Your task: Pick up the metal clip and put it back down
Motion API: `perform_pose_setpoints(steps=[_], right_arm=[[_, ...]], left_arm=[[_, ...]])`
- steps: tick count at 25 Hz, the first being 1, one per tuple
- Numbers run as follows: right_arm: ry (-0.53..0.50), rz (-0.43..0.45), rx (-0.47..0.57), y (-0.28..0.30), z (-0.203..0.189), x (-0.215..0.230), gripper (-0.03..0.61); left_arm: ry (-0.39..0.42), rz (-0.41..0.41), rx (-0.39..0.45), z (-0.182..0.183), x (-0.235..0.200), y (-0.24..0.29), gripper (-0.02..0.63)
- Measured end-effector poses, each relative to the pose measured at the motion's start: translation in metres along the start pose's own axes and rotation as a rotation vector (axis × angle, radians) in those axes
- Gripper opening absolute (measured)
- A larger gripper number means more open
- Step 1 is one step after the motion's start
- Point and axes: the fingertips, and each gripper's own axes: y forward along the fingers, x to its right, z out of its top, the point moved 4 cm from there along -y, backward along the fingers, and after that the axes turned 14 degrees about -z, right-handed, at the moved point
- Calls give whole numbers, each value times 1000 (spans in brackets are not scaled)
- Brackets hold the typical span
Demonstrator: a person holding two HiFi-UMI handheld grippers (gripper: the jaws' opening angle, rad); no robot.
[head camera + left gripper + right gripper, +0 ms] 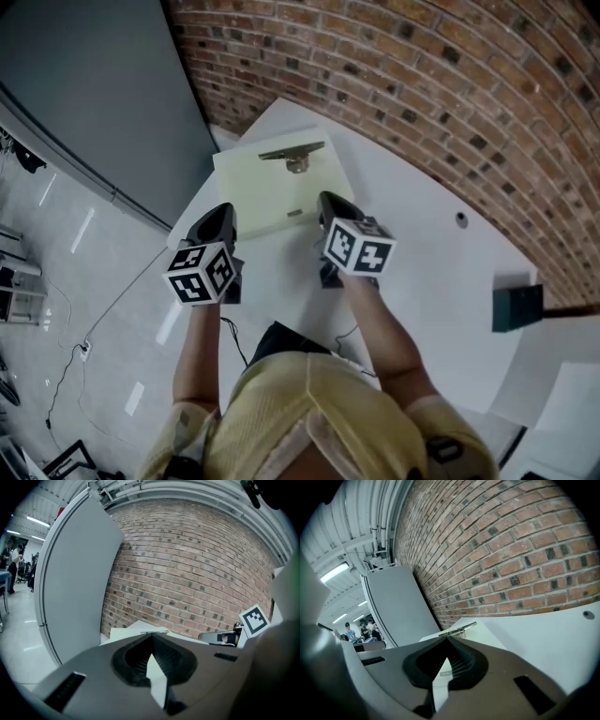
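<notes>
Silver metal clip (294, 156) rests on the far edge of the pale rectangular board (262, 192); left claw (225, 212) and right claw (328, 199), both pressed together and empty, aim at it from the near side, suiting approach or retreat.

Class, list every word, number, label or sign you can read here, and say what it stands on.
No text here is readable.
Small label on the pale board: too small to read.
Left marker cube, right marker cube: black-and-white square patterns, no words.
</notes>
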Motion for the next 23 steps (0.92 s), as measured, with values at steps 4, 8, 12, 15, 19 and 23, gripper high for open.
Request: perform_pose_setpoints(steps=[4,8,12,15,19,23], right_arm=[[-12,7,3,-2,-2,1,5],[-22,10,12,-6,0,1,3],[-34,13,22,-10,4,3,3],[-45,14,33,-15,6,2,3],[-64,14,42,-20,6,5,3],[-104,5,73,-34,13,2,3]], left_arm=[[-6,13,5,-3,0,-5,3],[-6,19,13,-3,3,-9,3],[-7,22,19,-3,7,-11,3],[-6,23,23,-4,10,-15,3],[-4,28,26,-6,15,-19,3],[-2,32,29,-8,20,-27,3]])
